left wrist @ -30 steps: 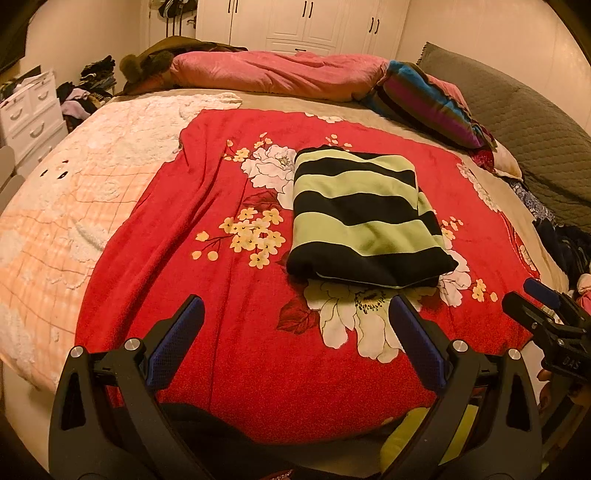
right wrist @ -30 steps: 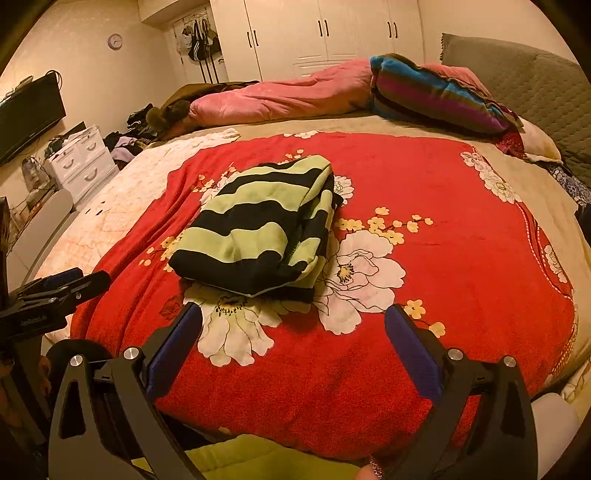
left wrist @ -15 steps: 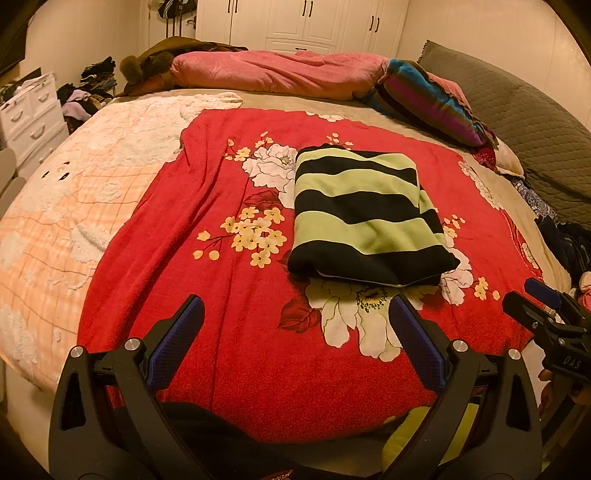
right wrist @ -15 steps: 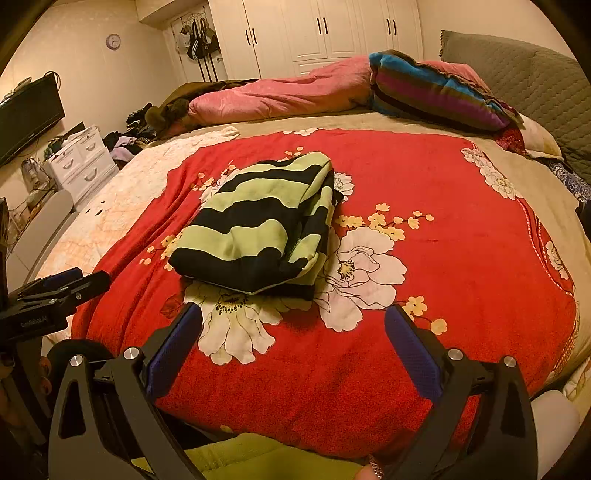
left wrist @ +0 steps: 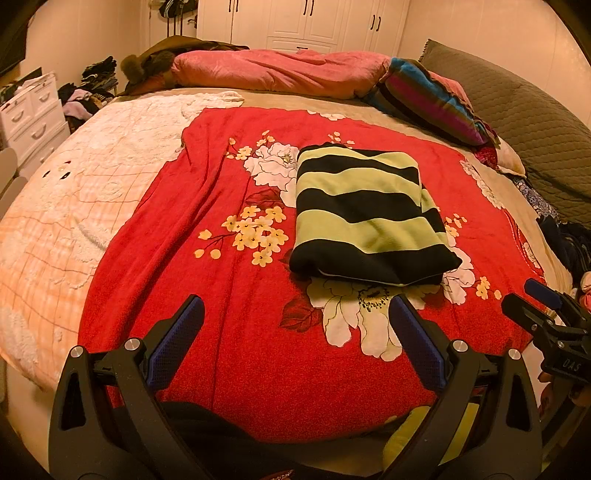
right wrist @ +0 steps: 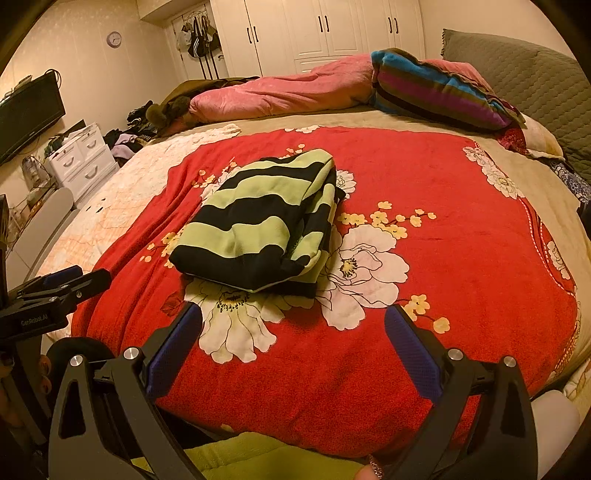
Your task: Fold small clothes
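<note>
A folded garment (left wrist: 365, 214) with wide black and pale green stripes is seen lying on a red blanket (left wrist: 229, 332) printed with white and yellow flowers, spread over a large bed. In the left wrist view the garment is placed just right of centre, toward 1 o'clock from the left gripper (left wrist: 295, 321); in the right wrist view it (right wrist: 258, 225) is found toward 11 o'clock from the right gripper (right wrist: 291, 328). Both grippers are held wide apart above the near edge of the blanket, with nothing between their blue-padded fingers (left wrist: 177, 339), and the garment is touched by neither. The stretch of blanket between each gripper and the garment is bare.

At 12 o'clock, along the far side of the bed, a pink quilt (left wrist: 280, 70) is bunched, and a striped blanket (left wrist: 432, 99) in blue, purple and brown is heaped at 1 o'clock beside a grey quilted headboard (left wrist: 535, 125). A cream and peach cover (left wrist: 62, 206) is spread at 9 o'clock beside the red blanket. White wardrobes (right wrist: 325, 29) are seen at the back wall, a white drawer unit (right wrist: 85, 158) and a heap of clothes (right wrist: 125, 140) at 10 o'clock, and a television (right wrist: 26, 114) and wall clock (right wrist: 114, 38) on the left wall. Each gripper is also caught at the edge of the other camera's view.
</note>
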A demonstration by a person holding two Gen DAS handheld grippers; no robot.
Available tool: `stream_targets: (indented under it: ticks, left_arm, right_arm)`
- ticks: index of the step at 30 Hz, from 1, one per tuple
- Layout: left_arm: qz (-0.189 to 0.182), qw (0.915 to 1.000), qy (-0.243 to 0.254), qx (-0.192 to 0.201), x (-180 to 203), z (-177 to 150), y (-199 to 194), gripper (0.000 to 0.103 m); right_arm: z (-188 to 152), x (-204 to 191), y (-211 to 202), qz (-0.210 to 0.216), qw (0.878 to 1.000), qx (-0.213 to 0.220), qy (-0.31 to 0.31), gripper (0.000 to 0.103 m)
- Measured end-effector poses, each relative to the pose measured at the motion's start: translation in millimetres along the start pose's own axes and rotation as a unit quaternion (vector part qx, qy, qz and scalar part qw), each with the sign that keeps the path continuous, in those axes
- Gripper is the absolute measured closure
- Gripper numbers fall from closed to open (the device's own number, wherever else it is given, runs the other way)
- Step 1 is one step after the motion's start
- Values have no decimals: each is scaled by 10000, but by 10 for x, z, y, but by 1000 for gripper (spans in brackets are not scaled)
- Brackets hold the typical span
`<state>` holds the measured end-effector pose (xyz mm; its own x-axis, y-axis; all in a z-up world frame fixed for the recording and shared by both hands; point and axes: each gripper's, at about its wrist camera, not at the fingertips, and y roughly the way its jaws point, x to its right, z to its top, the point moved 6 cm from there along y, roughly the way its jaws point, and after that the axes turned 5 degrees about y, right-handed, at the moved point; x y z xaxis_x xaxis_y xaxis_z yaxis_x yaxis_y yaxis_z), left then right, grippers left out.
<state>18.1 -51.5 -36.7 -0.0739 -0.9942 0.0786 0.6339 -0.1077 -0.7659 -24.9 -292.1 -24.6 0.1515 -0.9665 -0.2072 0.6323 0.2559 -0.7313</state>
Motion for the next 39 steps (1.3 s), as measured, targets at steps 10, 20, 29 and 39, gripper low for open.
stream_targets:
  ticks: [10, 20, 29, 39]
  left_arm:
    - [6, 10000, 12, -1, -3, -1, -3, 9]
    - [9, 10000, 11, -2, -8, -2, -10, 9]
    - [9, 10000, 13, -9, -2, 3, -7, 9]
    - [22, 10000, 16, -11, -19, -3, -12, 9]
  right_arm:
    - [0, -1, 0, 5, 10000, 0, 12, 4]
    - [-6, 3, 5, 2, 10000, -5, 7, 4]
    - [-10, 5, 8, -1, 10000, -16, 9, 4]
    - [-24, 13, 13, -12, 10000, -26, 20, 4]
